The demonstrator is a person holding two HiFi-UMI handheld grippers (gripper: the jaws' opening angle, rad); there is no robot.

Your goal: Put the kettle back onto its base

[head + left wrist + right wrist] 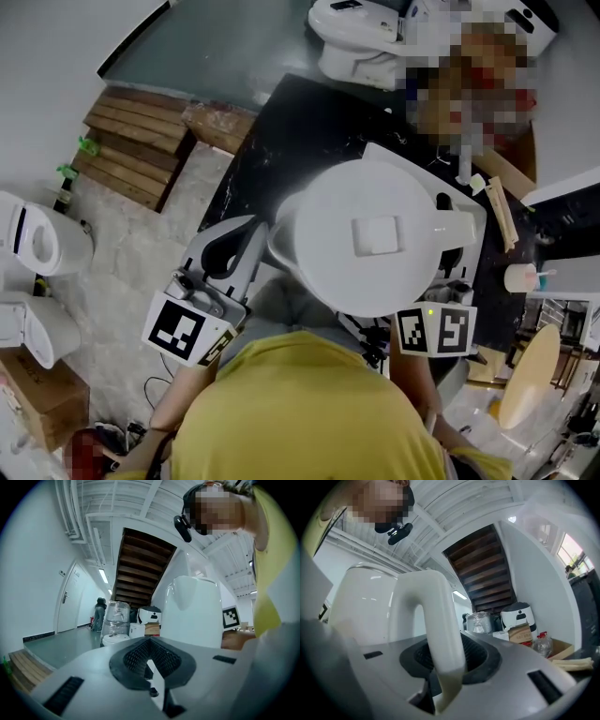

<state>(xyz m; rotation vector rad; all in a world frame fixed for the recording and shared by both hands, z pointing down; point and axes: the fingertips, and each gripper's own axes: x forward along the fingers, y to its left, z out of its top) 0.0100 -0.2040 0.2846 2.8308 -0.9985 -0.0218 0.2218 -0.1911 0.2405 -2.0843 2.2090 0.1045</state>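
Note:
A white kettle (375,234) with a flat lid is seen from above, held over the near edge of the black table (300,131). My right gripper (454,246) is shut on the kettle's curved handle (429,620), which runs upright between its jaws (440,686). My left gripper (246,236) hangs just left of the kettle near its spout, holding nothing; its fingers appear to meet at the tips. In the left gripper view the kettle body (192,611) stands close ahead to the right. The kettle's base shows in no view.
A person stands at the table's far right. Beyond the table are a white appliance (356,37) and a wooden pallet (131,145). A cup (520,277) and wooden sticks (502,211) are at the right, a cardboard box (37,398) at the lower left.

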